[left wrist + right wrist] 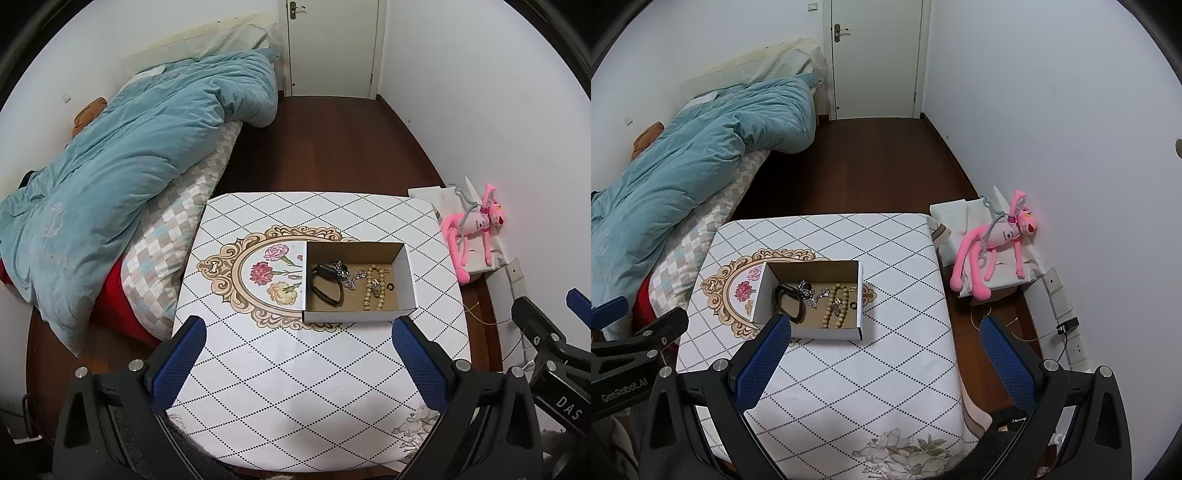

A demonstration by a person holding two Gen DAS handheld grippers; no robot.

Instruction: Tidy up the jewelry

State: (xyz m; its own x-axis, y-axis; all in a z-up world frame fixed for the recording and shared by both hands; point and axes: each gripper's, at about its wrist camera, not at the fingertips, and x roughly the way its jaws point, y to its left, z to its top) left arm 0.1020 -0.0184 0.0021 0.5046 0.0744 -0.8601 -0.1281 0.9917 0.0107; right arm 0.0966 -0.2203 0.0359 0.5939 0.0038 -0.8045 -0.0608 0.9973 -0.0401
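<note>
A small open cardboard box (pixel 408 273) (pixel 860 295) sits on the table (pixel 295 387) (pixel 894 350). Inside lie a black bangle (pixel 325 286) (pixel 790 301), a silver chain (pixel 345 273) (pixel 809 290) and a wooden bead bracelet (pixel 373 286) (pixel 836 304). My left gripper (pixel 299 326) is open and empty, held above the table just in front of the box. My right gripper (pixel 882 325) is open and empty, above the table's right side; its left finger overlaps the box's near corner in view.
A bed with a teal duvet (pixel 122 155) (pixel 683 155) lies to the left. A pink plush toy (pixel 476 225) (pixel 997 240) rests on white paper by the right wall. A closed door (pixel 332 48) stands at the back. Power strips (pixel 1067 317) lie by the wall.
</note>
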